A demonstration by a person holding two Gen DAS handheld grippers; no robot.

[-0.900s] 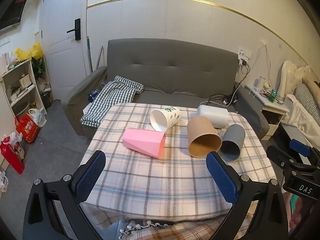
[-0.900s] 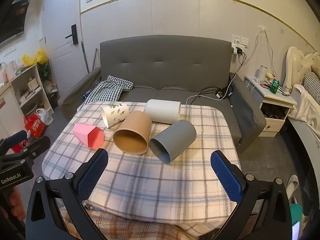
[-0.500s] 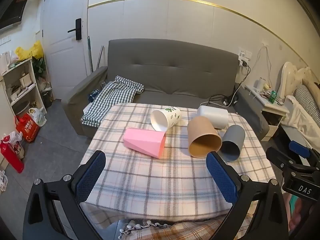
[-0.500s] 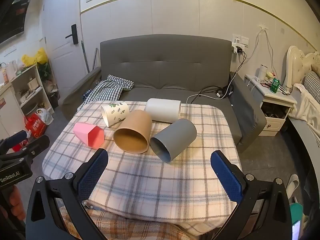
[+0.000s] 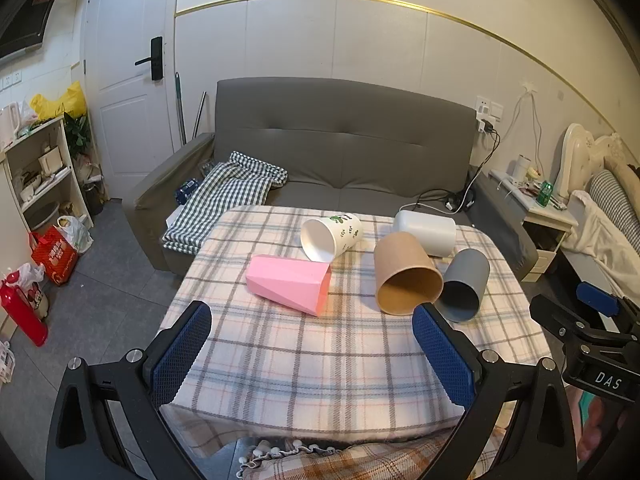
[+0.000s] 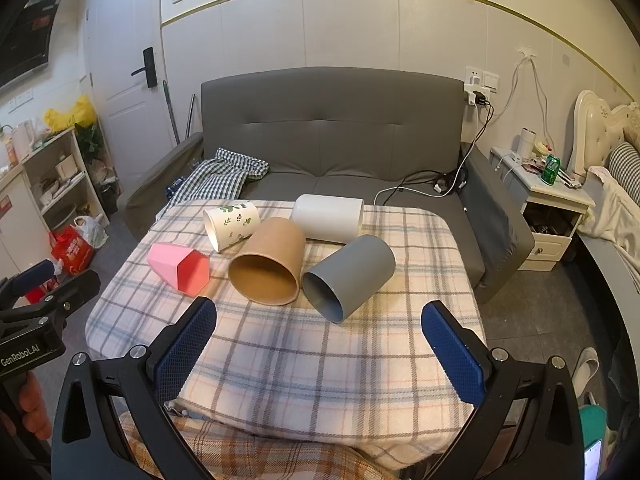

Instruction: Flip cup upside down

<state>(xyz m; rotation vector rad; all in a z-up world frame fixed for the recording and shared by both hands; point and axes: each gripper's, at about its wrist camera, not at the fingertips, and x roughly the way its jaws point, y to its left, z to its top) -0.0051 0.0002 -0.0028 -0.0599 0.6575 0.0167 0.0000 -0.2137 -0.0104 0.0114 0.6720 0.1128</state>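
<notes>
While no cup is yet held, five cups are seen lying on their sides on the table covered with a plaid cloth [image 6: 320, 360], well ahead of both grippers. The brown paper cup [image 6: 269, 266] is the largest; its long axis runs away from the cameras and its open mouth is turned toward them. Just beside it on the right lies the grey plastic cup [image 6: 348, 276], its mouth pointed toward the near left, straight ahead of the right gripper [image 6: 319, 343], whose jaws are spread wide and empty. The white plain cup [image 6: 328, 218] lies crosswise behind these two. The pink faceted cup [image 5: 290, 284] lies with its mouth to the right, ahead of the left gripper [image 5: 311, 350], also spread and empty. The smallest, a white cup with leaf print [image 5: 332, 236], opens toward the near left.
</notes>
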